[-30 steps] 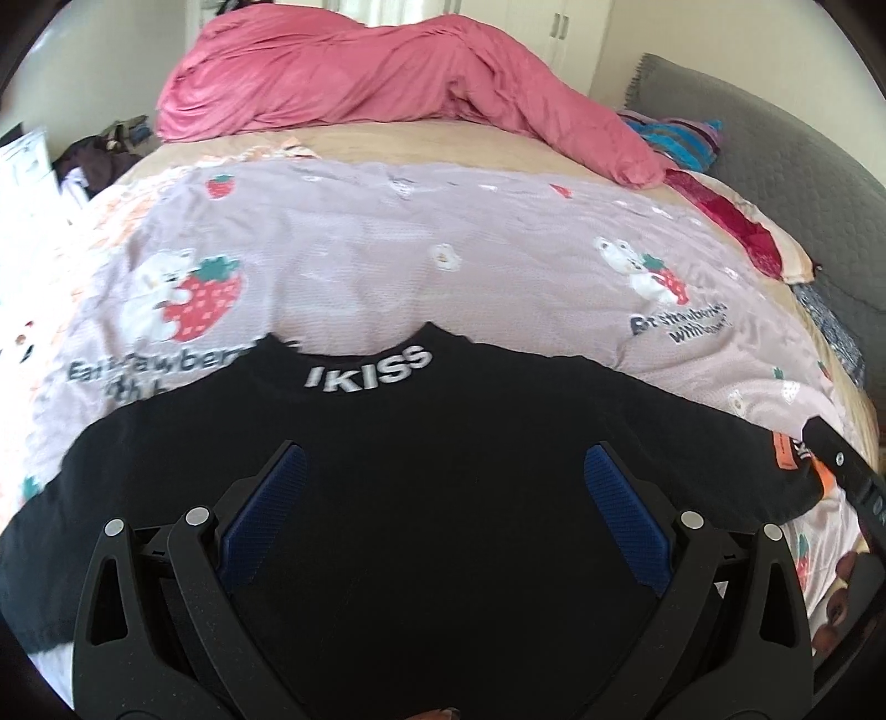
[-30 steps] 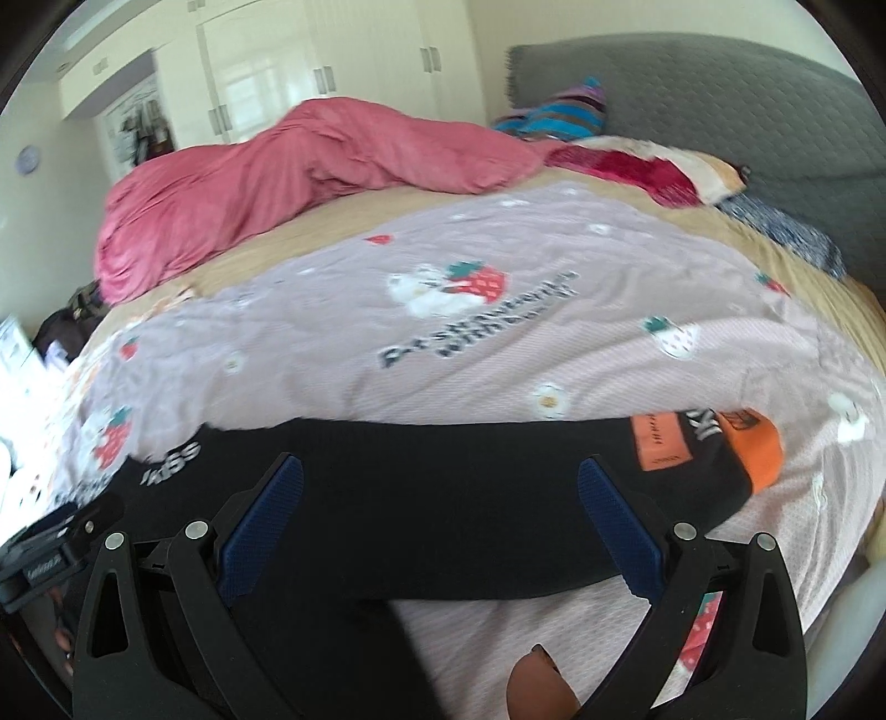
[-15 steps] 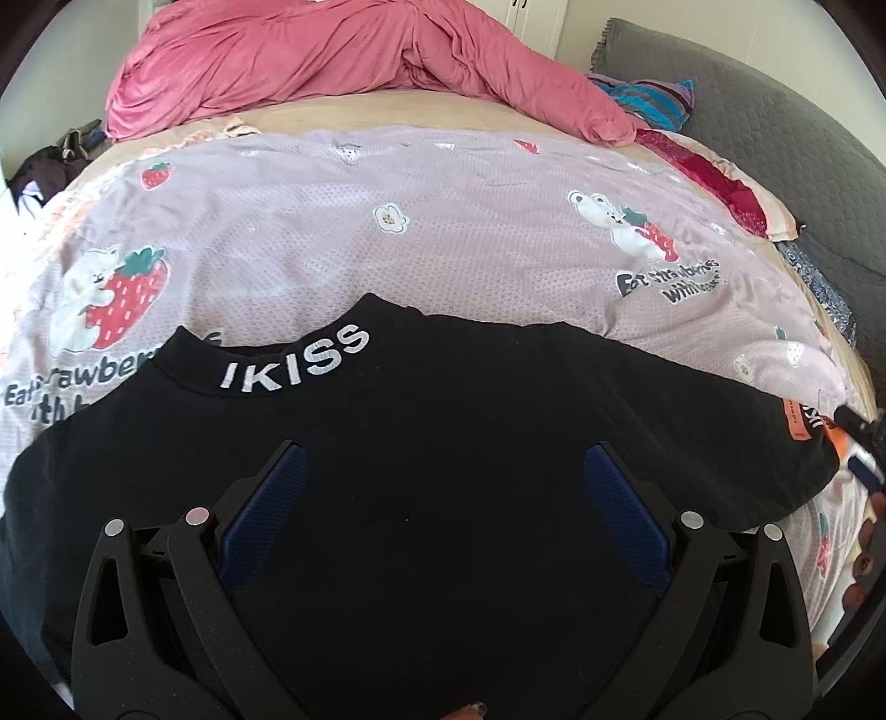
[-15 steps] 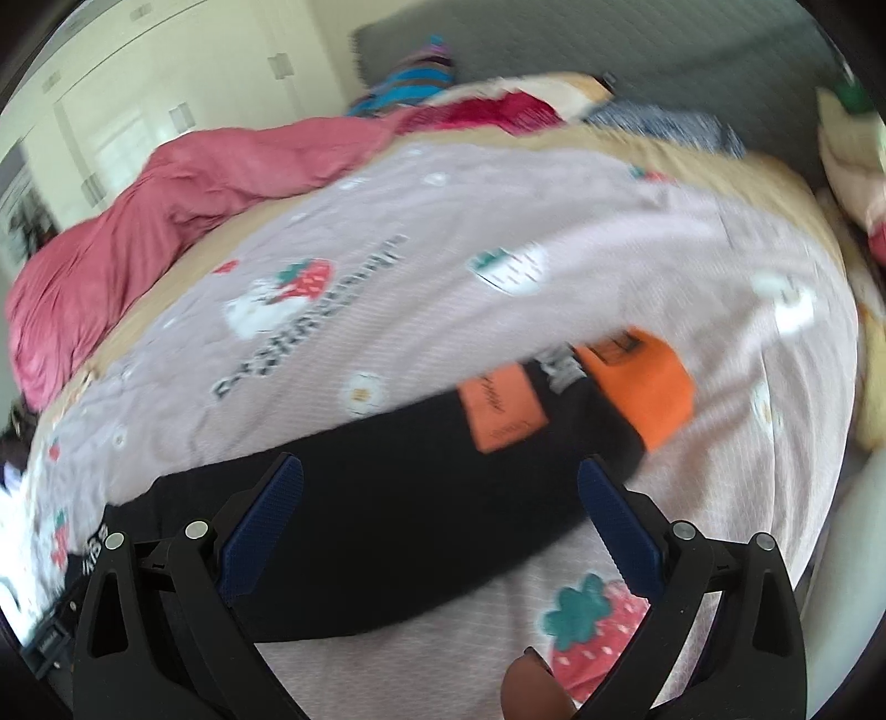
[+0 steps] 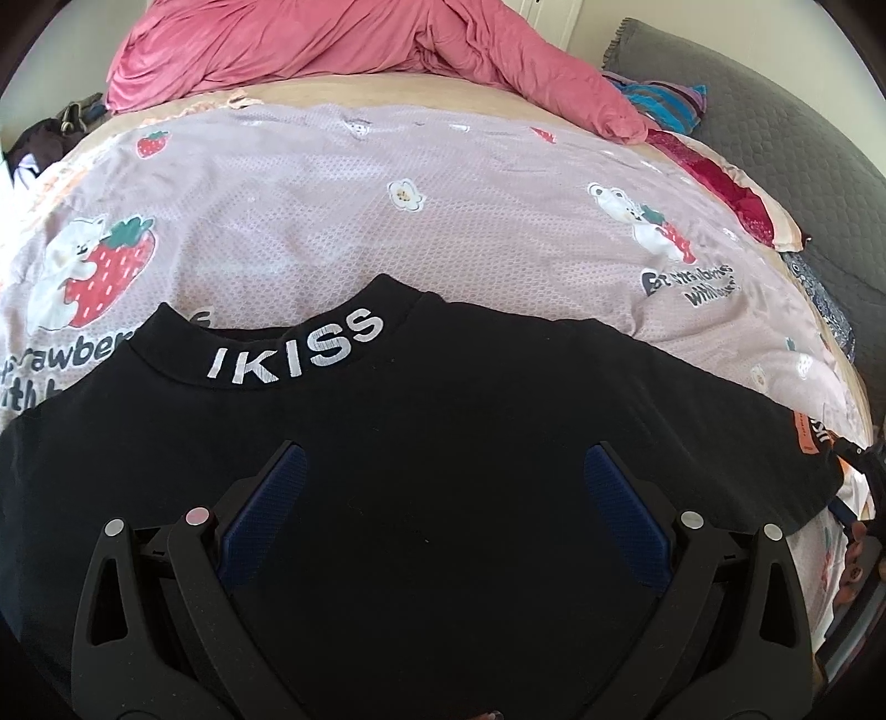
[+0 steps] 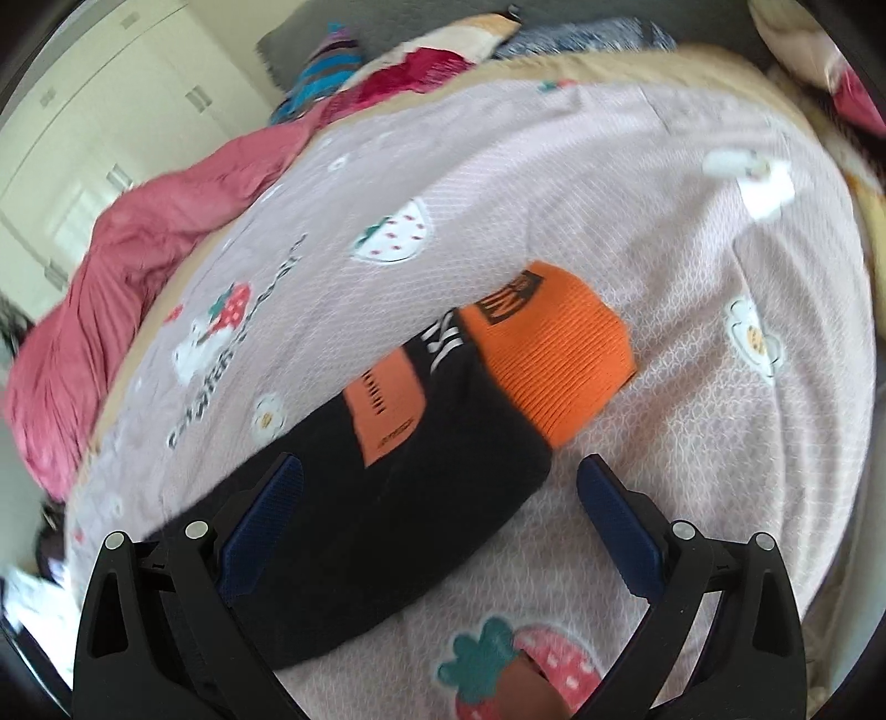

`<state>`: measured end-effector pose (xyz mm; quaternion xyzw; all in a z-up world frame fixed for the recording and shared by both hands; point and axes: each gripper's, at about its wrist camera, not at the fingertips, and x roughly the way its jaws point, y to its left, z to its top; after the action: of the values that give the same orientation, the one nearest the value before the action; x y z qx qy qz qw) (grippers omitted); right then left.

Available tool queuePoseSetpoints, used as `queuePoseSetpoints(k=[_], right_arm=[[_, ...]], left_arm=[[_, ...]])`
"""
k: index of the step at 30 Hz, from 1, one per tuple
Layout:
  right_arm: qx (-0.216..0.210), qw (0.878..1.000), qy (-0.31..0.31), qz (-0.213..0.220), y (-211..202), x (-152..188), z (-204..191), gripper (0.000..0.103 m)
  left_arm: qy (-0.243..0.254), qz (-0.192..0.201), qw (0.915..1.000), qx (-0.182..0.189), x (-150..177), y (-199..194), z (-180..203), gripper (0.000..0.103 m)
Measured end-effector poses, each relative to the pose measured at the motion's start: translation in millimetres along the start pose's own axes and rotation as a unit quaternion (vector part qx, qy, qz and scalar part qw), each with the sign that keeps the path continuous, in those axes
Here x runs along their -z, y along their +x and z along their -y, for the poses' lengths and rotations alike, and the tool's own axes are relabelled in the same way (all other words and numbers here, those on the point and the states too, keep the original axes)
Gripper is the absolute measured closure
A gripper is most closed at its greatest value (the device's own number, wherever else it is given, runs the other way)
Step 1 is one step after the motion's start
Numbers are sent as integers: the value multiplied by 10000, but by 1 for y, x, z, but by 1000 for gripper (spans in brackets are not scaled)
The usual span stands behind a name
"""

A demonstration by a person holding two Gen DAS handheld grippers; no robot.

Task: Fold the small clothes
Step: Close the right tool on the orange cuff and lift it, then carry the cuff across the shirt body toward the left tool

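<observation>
Lying flat on sheet (image 5: 498, 221): black top (image 5: 443, 443), collar lettering "IKISS" facing away. Hovering over top body: left gripper (image 5: 443, 471), fingers spread wide, gripping nothing. Hovering over sleeve (image 6: 398, 498) end: right gripper (image 6: 437, 476), fingers likewise spread, empty. Extending diagonally between right fingers: sleeve with orange cuff (image 6: 554, 354), resting on sheet beyond fingertips. Lying bunched at far bed edge: pink duvet (image 5: 332, 44).

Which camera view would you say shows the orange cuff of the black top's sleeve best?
The right wrist view: the orange cuff lies flat on the bedspread, whole, with its ribbing visible. The left wrist view shows only a sliver of orange at the sleeve's end, at the frame's right edge.
</observation>
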<state>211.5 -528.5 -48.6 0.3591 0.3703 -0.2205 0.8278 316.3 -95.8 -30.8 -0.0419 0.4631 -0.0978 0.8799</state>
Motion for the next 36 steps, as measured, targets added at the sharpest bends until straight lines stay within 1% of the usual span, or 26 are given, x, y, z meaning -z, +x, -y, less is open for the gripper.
queuePoseSetpoints(k=[3, 4, 5, 6, 7, 8, 10, 11, 12, 13, 19, 24, 26, 30, 33, 36], right_arm=[[-35, 10000, 29, 4, 10, -11, -3, 6], [-63, 10000, 61, 19, 14, -16, -3, 13], [-73, 9999, 113, 25, 18, -19, -3, 24], [-97, 9998, 172, 36, 21, -21, -1, 28], [-108, 9996, 258, 70, 23, -23, 1, 35], [-126, 9995, 289, 98, 24, -23, 3, 51], [-230, 9990, 340, 154, 23, -23, 4, 70], [-338, 9987, 333, 165, 22, -23, 4, 75], [-490, 9981, 312, 193, 19, -22, 2, 78], [-586, 9976, 295, 241, 16, -22, 0, 80], [-1338, 9895, -51, 548, -11, -13, -25, 81], [-1723, 9803, -630, 737, -32, -3, -61, 81], [-1839, 9762, -842, 780, -37, 2, -76, 81], [-2068, 9647, -1420, 803, -48, 22, -115, 82], [-2203, 9563, -1760, 772, -53, 38, -138, 82], [-2383, 9448, -2132, 715, -59, 60, -163, 82]], left_arm=[[-71, -68, 10000, 2, 1, 6, -5, 8], [-95, -86, 9999, 13, 1, 7, -6, 8], [-110, -92, 9999, 23, 2, 7, -7, 8], [-112, -89, 9999, 18, 2, 7, -7, 8], [-108, -83, 9999, 16, 2, 6, -8, 8], [-116, -82, 9999, 21, 2, 5, -8, 8], [-158, -93, 9998, 47, 1, 2, -10, 8], [-183, -91, 9998, 73, 1, -1, -11, 8], [-202, -92, 9997, 94, 1, -4, -11, 8], [-209, -98, 9997, 112, 1, -7, -11, 8], [-289, -45, 9990, 342, -2, -29, -12, 8], [-443, 54, 9978, 486, -5, -49, -19, 8], [-534, 94, 9974, 481, -5, -57, -26, 8], [-759, 199, 9957, 500, -5, -71, -43, 8], [-936, 203, 9940, 520, -3, -77, -57, 8], [-1087, 216, 9926, 486, 2, -81, -71, 8]])
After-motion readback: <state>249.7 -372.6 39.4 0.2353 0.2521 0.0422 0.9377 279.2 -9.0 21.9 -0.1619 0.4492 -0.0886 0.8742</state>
